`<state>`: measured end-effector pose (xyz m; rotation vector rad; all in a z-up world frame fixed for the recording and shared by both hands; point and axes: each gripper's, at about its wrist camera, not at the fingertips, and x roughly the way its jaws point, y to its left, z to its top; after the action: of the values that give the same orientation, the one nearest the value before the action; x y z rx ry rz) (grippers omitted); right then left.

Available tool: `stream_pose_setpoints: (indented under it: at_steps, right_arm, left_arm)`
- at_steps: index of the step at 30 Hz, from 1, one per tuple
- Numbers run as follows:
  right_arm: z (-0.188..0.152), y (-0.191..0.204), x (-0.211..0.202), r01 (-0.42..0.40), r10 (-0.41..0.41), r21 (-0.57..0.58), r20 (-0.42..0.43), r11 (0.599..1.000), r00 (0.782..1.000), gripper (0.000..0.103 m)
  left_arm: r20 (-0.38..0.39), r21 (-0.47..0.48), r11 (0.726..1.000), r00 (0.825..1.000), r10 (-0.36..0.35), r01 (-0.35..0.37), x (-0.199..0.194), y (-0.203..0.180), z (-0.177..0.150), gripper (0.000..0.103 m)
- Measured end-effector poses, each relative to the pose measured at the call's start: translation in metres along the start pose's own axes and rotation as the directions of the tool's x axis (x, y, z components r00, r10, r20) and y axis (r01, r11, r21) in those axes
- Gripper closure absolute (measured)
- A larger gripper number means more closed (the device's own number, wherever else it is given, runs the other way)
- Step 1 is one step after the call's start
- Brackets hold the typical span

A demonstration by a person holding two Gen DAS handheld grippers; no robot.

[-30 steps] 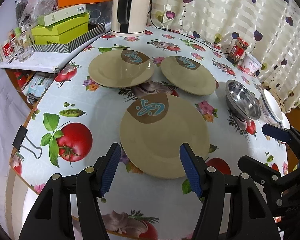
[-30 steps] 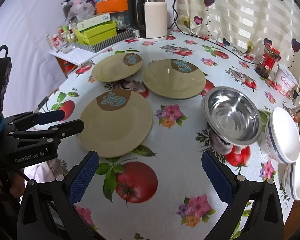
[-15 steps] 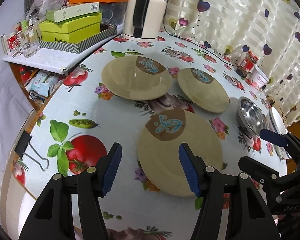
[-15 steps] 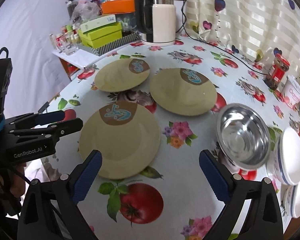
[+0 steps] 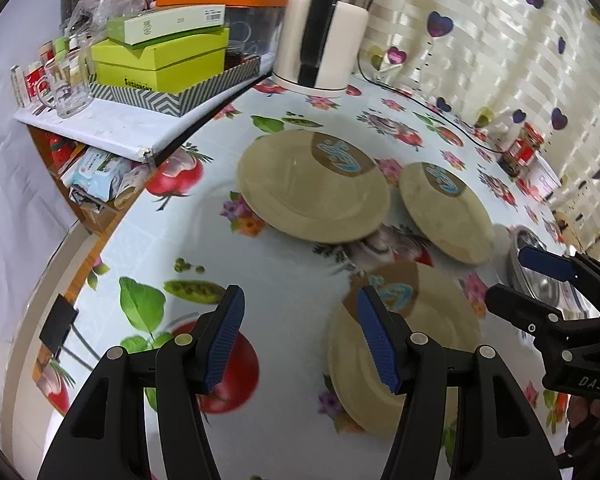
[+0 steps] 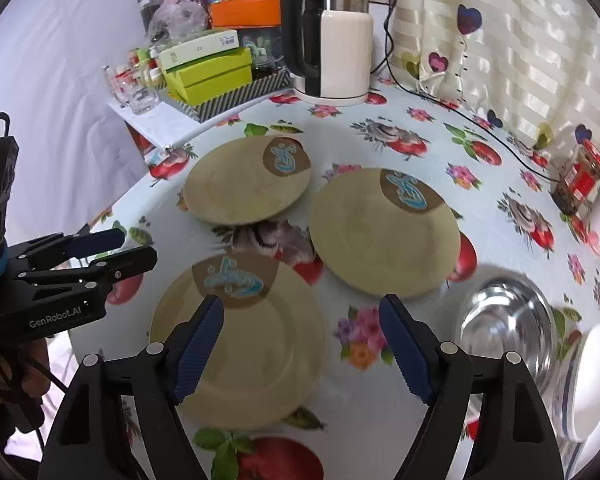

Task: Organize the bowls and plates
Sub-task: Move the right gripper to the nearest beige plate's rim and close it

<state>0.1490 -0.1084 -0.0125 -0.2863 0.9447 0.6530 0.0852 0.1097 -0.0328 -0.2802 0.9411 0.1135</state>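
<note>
Both grippers have slid leftward across the desk (image 6: 420, 152) since a second ago. Nearest plate (image 6: 255, 344) lies flat below the right gripper (image 6: 302, 348), whose fingers are closing, empty. Two more plates (image 6: 380, 236) lie beyond it, the steel bowl (image 6: 504, 328) to its right. Left gripper (image 5: 300, 340) hovers released, left of that plate.
</note>
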Motion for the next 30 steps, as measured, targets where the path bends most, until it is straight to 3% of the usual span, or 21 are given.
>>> stream_pose_setpoints:
  at_steps: [11, 15, 26, 30]
  right_arm:
    - [0.041, 0.002, 0.039, -0.05, 0.05, -0.021, -0.028, 0.999, 0.998, 0.044]
    - [0.057, 0.002, 0.056, -0.061, 0.06, -0.028, -0.039, 0.998, 0.997, 0.05]
    - [0.093, -0.002, 0.099, -0.084, 0.083, -0.025, -0.063, 0.996, 0.995, 0.064]
    - [0.102, -0.001, 0.114, -0.078, 0.075, -0.041, -0.074, 0.996, 0.994, 0.066]
  left_arm:
    - [0.02, -0.051, 0.999, 1.0, -0.005, 0.006, 0.021, 0.024, 0.029, 0.044]
    - [0.026, -0.058, 0.998, 1.0, 0.0, 0.002, 0.029, 0.03, 0.038, 0.053]
    - [0.018, -0.118, 0.993, 1.0, -0.009, 0.011, 0.054, 0.047, 0.055, 0.055]
    - [0.01, -0.133, 0.991, 1.0, -0.012, 0.013, 0.063, 0.052, 0.058, 0.063]
